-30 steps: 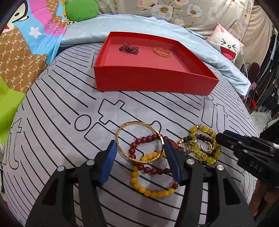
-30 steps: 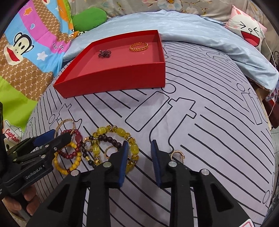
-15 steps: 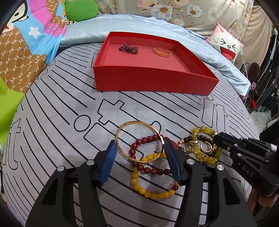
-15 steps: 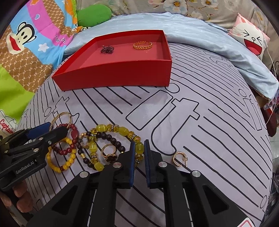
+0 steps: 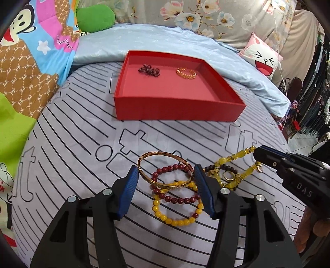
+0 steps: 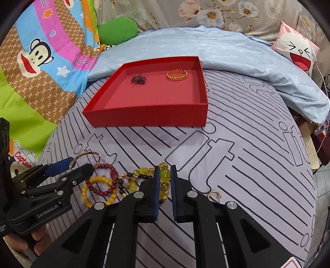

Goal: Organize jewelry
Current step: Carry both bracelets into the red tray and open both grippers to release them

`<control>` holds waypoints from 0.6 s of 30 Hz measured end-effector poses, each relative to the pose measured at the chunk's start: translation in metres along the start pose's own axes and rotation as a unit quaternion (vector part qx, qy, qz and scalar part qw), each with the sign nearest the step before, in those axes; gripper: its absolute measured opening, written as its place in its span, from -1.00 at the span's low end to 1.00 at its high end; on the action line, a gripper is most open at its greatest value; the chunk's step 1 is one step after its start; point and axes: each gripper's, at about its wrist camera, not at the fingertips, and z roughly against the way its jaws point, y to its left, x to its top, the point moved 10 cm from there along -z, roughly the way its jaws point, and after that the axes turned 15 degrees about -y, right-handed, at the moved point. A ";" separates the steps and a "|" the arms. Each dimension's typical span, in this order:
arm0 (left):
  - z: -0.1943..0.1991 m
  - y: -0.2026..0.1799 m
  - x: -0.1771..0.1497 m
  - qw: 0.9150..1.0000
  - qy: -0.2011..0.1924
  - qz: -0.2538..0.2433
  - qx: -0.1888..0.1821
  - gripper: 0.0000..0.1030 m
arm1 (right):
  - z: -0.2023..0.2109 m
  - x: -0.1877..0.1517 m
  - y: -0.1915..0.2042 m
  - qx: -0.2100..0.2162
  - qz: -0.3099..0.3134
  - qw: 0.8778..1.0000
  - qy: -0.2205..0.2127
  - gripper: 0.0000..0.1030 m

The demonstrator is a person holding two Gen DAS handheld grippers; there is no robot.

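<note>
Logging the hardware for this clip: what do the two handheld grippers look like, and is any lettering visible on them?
Both are black plastic, with angular cut-out arms and silver round fasteners. The left gripper and right gripper carry ribbed blue pads on their fingers. Seen from the other camera, the left body reads "GenRobot.AI", the right "DAS". Bare fingers show; no cables or sleeves visible.

- A home bedroom: the work surface is a bed with a grey sheet [image 6: 247,156] printed with black lines and block shapes.
- A pale blue quilt [image 6: 216,47] lies bunched across the bed at twelve o'clock.
- A cartoon monkey blanket [image 6: 37,59] in bright colours covers the ten o'clock side, with a green cushion [image 6: 118,31] beside it.
- A floral fabric [image 5: 206,18] backs the bed at twelve o'clock.
- A pink laughing-face pillow [image 6: 297,53] sits at two o'clock.
- Dark clothes [image 5: 315,99] hang at three o'clock.
</note>
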 end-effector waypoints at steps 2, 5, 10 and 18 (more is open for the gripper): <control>0.006 -0.002 0.006 1.000 -0.005 -0.002 -0.002 0.03 | 0.005 0.006 0.003 0.004 -0.001 1.000 -0.006 -0.82; 0.013 -0.006 0.016 1.000 -0.013 -0.005 -0.008 0.03 | 0.013 0.021 0.005 0.010 -0.002 1.000 -0.016 -0.82; 0.018 -0.013 0.044 0.999 -0.033 -0.017 -0.014 0.03 | 0.020 0.051 0.004 0.018 -0.001 0.999 -0.037 -0.82; 0.002 -0.019 0.108 0.997 -0.066 -0.030 -0.030 0.03 | 0.004 0.122 0.005 0.036 0.008 0.997 -0.069 -0.82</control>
